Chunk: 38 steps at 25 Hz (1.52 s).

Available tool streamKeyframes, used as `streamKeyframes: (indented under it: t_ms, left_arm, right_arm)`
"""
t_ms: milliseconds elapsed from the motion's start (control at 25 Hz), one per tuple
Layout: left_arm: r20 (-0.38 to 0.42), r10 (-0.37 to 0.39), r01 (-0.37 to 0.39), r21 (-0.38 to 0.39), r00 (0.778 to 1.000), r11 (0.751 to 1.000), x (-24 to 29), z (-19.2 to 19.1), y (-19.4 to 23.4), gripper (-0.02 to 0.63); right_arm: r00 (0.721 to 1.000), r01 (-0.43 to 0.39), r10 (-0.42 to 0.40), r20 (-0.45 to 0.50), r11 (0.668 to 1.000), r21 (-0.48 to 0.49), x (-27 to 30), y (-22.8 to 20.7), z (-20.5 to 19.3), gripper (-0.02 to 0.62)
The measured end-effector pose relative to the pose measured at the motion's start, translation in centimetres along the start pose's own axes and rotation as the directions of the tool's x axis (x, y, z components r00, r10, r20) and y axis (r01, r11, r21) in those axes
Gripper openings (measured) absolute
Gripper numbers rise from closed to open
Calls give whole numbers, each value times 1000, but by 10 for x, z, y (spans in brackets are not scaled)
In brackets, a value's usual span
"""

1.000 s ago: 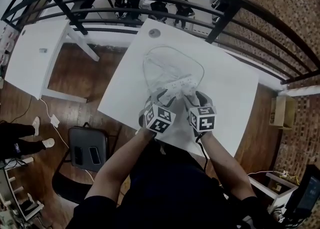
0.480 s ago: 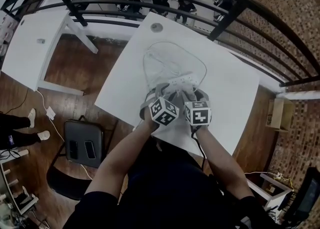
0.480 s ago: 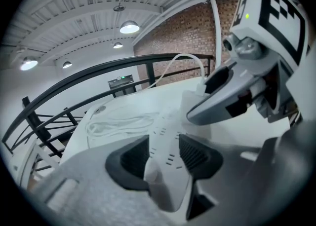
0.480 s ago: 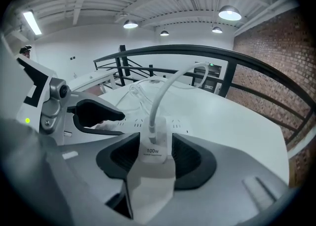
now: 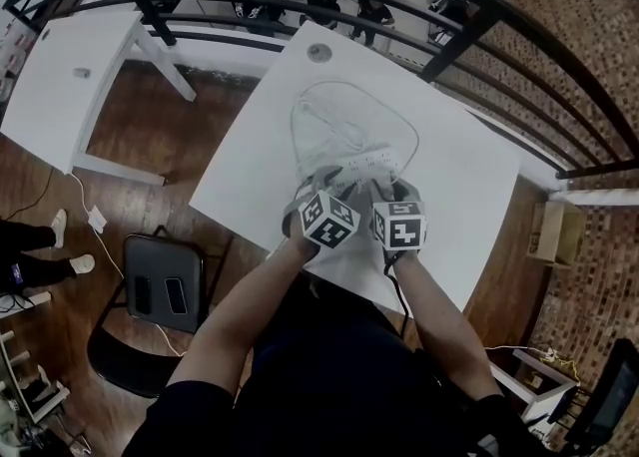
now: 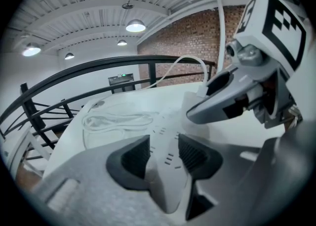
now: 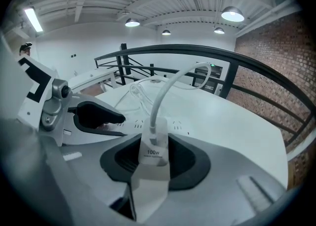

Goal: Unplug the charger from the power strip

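Note:
A white power strip [image 5: 367, 161] lies on the white table [image 5: 250, 161], and its coiled cord [image 5: 344, 116] rests behind it. My left gripper [image 6: 164, 152] is shut on the strip's near end [image 6: 163, 133], a ribbed pad on each side. A white charger block [image 7: 154, 155] marked 100W stands plugged into the strip [image 7: 175, 121]. A white cable [image 7: 165, 92] arches up from the charger. My right gripper [image 7: 154, 160] has the charger between its jaws, which are closing, and both pads meet its sides. In the head view both grippers sit side by side, left [image 5: 321, 189] and right [image 5: 392, 192].
A black curved railing [image 5: 479, 6] runs behind the table. A small round disc [image 5: 319, 53] lies at the table's far corner. A second white table [image 5: 60, 76] stands at the left, and a dark chair [image 5: 165, 285] sits below it on the wooden floor.
Both grippers drew closer together at the strip's near end over the first half second. Since then they have barely shifted.

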State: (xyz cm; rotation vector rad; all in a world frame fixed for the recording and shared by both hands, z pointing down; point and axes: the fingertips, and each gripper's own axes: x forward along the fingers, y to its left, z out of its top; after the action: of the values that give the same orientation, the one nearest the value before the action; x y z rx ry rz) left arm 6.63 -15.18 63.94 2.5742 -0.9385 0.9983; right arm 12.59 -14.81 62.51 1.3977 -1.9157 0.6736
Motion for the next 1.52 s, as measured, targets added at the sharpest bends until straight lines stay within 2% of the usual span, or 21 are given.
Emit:
streamKeyframes:
  t_ms: [120, 320, 520, 680, 840, 1520]
  left_arm:
    - [-1, -4, 4, -1, 1000, 1000, 0, -1, 0, 184]
    - [-7, -19, 19, 0, 1000, 1000, 0, 0, -1, 186]
    - [-12, -31, 31, 0, 999, 1000, 0, 1, 0, 186]
    - [-15, -33, 33, 0, 999, 999, 0, 1, -2, 187]
    - [-13, -33, 33, 3, 999, 999, 1, 1, -3, 187]
    - [-8, -27, 27, 24, 1000, 999, -2, 0, -5, 187]
  right_arm:
    - [1000, -9, 9, 8, 999, 33, 0, 0, 1, 141]
    - [1000, 19, -19, 10, 999, -37, -2, 2, 1, 141]
    - [1000, 4, -5, 24, 999, 42, -3, -1, 2, 140]
    - [1000, 19, -19, 26, 1000, -11, -4, 1, 0, 141]
    - [1000, 10, -10, 28, 1000, 27, -6, -1, -1, 141]
    - [999, 9, -11, 38, 999, 40, -10, 1, -3, 141]
